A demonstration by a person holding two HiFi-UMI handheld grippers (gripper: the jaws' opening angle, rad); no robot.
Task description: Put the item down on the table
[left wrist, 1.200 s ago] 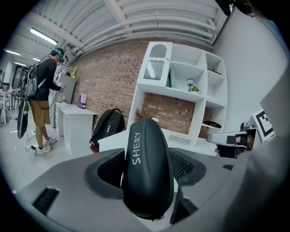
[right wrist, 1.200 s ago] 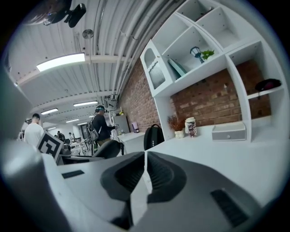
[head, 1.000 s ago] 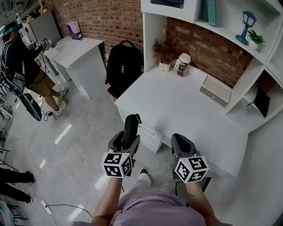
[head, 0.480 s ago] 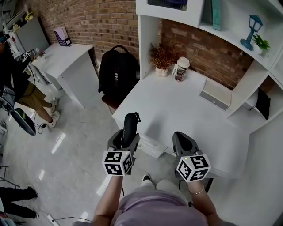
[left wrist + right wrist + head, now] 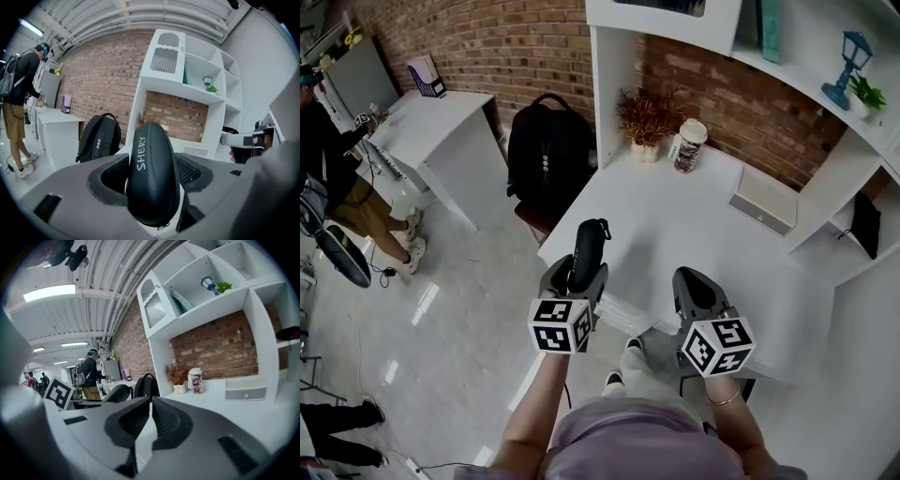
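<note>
A black zipped hard case [image 5: 587,246] with "SHERY" printed on it [image 5: 151,187] stands up on end between the jaws of my left gripper [image 5: 577,274] [image 5: 152,165], which is shut on its lower half. In the head view its top end reaches over the near-left corner of the white table [image 5: 694,225]. My right gripper [image 5: 696,287] [image 5: 149,420] is beside it at the table's front edge. It is shut, with its pads touching and nothing between them. Both point level towards the table and the brick wall.
At the table's far end stand a dried plant [image 5: 647,116], a jar [image 5: 687,143] and a small white drawer box [image 5: 766,200]. White shelves rise behind and to the right. A black backpack [image 5: 546,155] sits left of the table. A second desk [image 5: 441,112] and a person [image 5: 328,141] are further left.
Both grippers have moved forward to the table's front edge. The case has travelled with the left one, and its top has come over the table corner. Neither grip has altered.
</note>
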